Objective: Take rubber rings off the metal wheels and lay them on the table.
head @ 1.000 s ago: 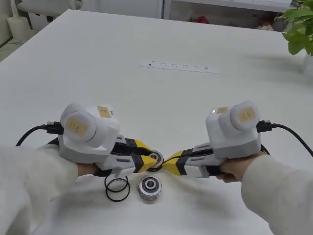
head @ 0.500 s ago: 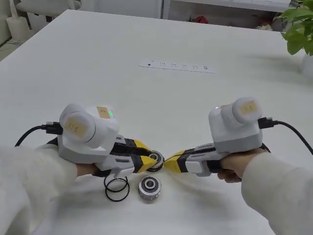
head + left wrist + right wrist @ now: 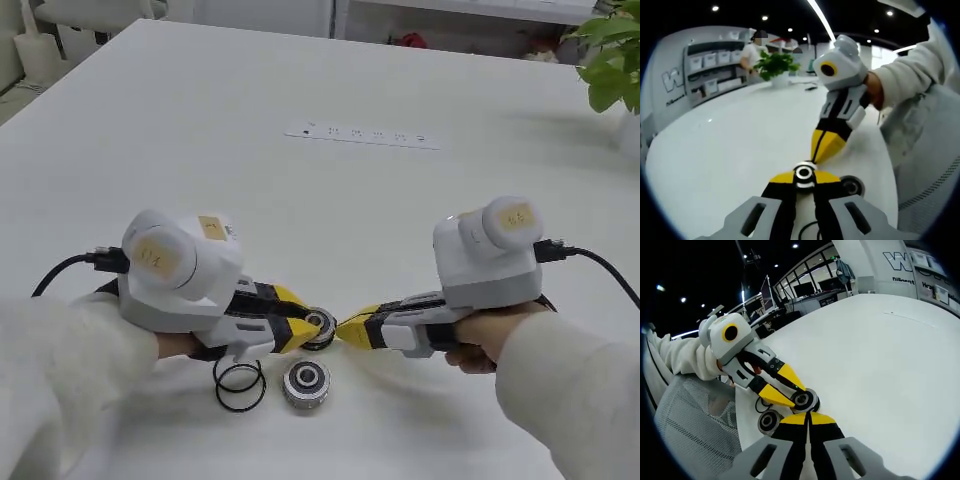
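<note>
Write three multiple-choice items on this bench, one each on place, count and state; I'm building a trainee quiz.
1. The rubber rings lie: A on the table beside the lying wheel; B atop it; C at the far edge.
2. Metal wheels in sight: A one; B two; C four.
3. The left gripper is: A open; B shut on nothing; C shut on the held wheel.
A, they lie next to it; B, one held, one lying; C, it clamps that wheel.

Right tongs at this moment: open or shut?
Shut: in the right gripper view the right tongs meet tip to tip with no gap, beside the wheel in the left tongs. Whether they pinch anything, cannot tell.
</note>
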A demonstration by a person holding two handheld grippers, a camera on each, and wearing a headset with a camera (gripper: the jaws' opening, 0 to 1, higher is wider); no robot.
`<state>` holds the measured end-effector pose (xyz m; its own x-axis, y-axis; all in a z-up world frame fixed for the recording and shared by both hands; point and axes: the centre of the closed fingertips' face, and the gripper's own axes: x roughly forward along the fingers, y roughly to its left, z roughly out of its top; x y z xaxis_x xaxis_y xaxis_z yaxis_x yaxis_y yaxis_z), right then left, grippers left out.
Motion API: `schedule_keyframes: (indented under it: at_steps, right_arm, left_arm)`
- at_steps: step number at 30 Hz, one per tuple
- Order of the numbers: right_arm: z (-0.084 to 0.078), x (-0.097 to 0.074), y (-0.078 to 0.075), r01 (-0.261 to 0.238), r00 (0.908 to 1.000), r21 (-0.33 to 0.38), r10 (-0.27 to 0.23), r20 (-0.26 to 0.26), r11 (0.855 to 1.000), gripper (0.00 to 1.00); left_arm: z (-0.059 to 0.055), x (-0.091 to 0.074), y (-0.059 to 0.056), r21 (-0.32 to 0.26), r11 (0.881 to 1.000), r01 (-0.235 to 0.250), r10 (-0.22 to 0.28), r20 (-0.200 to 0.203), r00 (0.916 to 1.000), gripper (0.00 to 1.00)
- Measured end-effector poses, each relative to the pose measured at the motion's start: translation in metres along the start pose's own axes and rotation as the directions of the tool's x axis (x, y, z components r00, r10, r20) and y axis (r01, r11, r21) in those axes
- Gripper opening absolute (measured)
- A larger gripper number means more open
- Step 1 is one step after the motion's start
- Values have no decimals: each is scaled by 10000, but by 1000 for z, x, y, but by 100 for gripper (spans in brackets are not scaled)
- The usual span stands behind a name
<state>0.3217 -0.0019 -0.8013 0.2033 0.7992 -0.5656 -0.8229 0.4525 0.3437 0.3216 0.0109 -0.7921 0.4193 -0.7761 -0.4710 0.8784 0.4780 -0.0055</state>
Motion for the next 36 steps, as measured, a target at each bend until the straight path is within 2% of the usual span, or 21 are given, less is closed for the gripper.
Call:
schedule_keyframes:
  at_steps: [6,24,25,26,27,28,29,31,33,35,36]
  right_arm:
    - [1,-1,-4,171,9998,192,-173,73,9997,0]
    - [5,-2,0,-7,9997,365,-2,248,9993,0]
    - [7,-3,0,-63,9993,423,47,370,9991,0]
    - [28,-5,8,-590,9890,1152,424,1414,9916,0]
    - [37,-8,3,-154,9874,994,-6,1584,9949,0]
    - [35,-9,-1,263,9912,368,-308,1286,9990,0]
    - [31,-10,-2,345,9930,44,-347,1129,9994,0]
    - [26,-9,-4,363,9929,353,-400,1119,9987,0]
    - [18,-9,-6,261,9964,151,-272,807,9995,0]
    - [12,-8,-10,407,9978,-217,-395,542,9989,0]
    - [9,-7,-8,271,9990,-235,-262,370,9994,0]
  left_arm:
    - [0,-1,-1,42,10000,25,-25,-36,10000,13]
    - [-2,0,3,214,9998,-40,44,-163,9999,12]
    - [-2,0,3,232,9997,-39,43,-175,9998,12]
    - [-2,0,3,228,9997,-36,40,-178,9998,12]
    - [-2,0,3,237,9997,-37,41,-179,9998,12]
    - [-2,0,3,239,9997,-40,44,-176,9998,12]
    - [-2,0,3,230,9997,-42,46,-173,9998,12]
    - [-2,0,3,217,9998,-41,45,-156,9999,12]
    - [-2,0,3,206,9998,-42,45,-143,9999,12]
    - [-2,0,3,210,9998,-45,48,-139,9999,12]
    - [-2,-1,4,202,9998,-44,47,-126,9999,12]
